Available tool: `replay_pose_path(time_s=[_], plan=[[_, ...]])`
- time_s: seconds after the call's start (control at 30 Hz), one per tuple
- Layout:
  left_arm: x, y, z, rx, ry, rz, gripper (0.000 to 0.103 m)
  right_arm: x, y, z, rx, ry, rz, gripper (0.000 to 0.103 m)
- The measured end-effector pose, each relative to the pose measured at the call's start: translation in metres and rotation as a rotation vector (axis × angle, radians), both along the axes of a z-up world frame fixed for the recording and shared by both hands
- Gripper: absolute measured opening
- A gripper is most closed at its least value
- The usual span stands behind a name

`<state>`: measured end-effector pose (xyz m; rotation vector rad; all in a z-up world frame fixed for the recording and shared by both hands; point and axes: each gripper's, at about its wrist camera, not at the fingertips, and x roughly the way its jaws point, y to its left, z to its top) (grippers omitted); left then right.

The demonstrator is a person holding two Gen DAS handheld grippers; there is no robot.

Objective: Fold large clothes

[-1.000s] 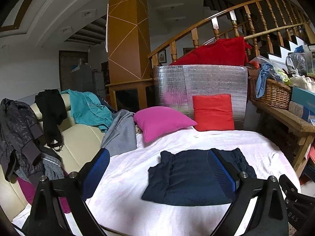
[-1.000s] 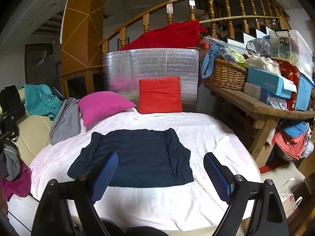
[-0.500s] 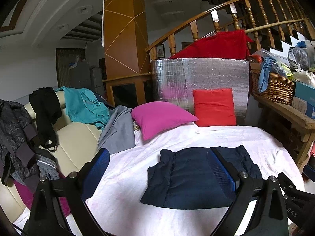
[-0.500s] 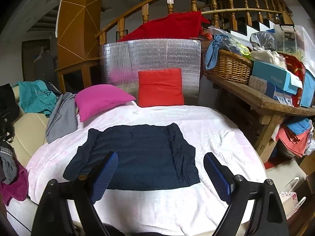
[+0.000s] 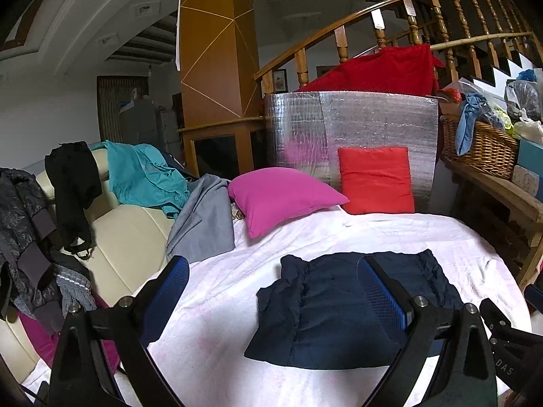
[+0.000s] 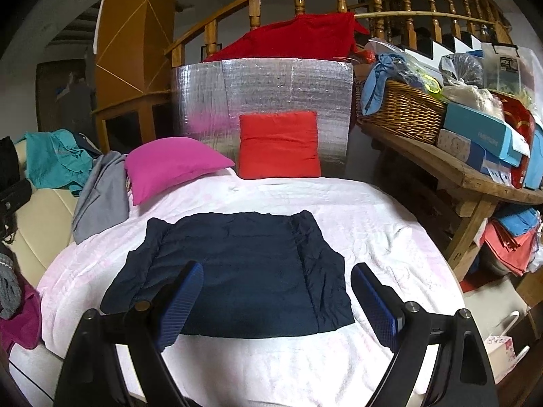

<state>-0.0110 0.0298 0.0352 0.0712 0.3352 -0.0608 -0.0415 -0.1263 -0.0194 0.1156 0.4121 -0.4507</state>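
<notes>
A dark navy garment (image 6: 237,268) lies flat on the white-pink sheet (image 6: 373,230), folded into a rough rectangle with both side panels turned in. In the left wrist view the same navy garment (image 5: 332,308) sits low and right of centre. My right gripper (image 6: 276,291) hovers open over the garment's near edge, nothing between its blue pads. My left gripper (image 5: 271,288) is open too, above the sheet at the garment's left side; its right finger (image 5: 380,291) overlaps the cloth in the picture. Neither gripper touches the fabric.
A magenta pillow (image 6: 173,162) and a red pillow (image 6: 278,144) lean by a silver foil panel (image 6: 271,84). Grey, teal and black clothes (image 5: 142,169) drape a cream sofa (image 5: 125,234) at left. A wooden bench (image 6: 458,173) with a wicker basket (image 6: 400,108) and boxes stands at right.
Both grippers have moved forward and a little down toward the garment, which now looks larger and nearer. Both stay open; the garment has not moved.
</notes>
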Motion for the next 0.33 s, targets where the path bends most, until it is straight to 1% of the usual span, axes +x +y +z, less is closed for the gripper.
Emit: replay_pose_path(time_s=[0.23,0.33], plan=[[0.013,0.002,-0.005,0.005,-0.005,0.008,0.099,0.016,0.005,-0.002,-0.005,0.013,0.01,0.091],[0.023,0.006,-0.009,-0.021,0.014,0.015,0.099,0.025,0.004,-0.003,-0.002,0.018,0.018,0.091]])
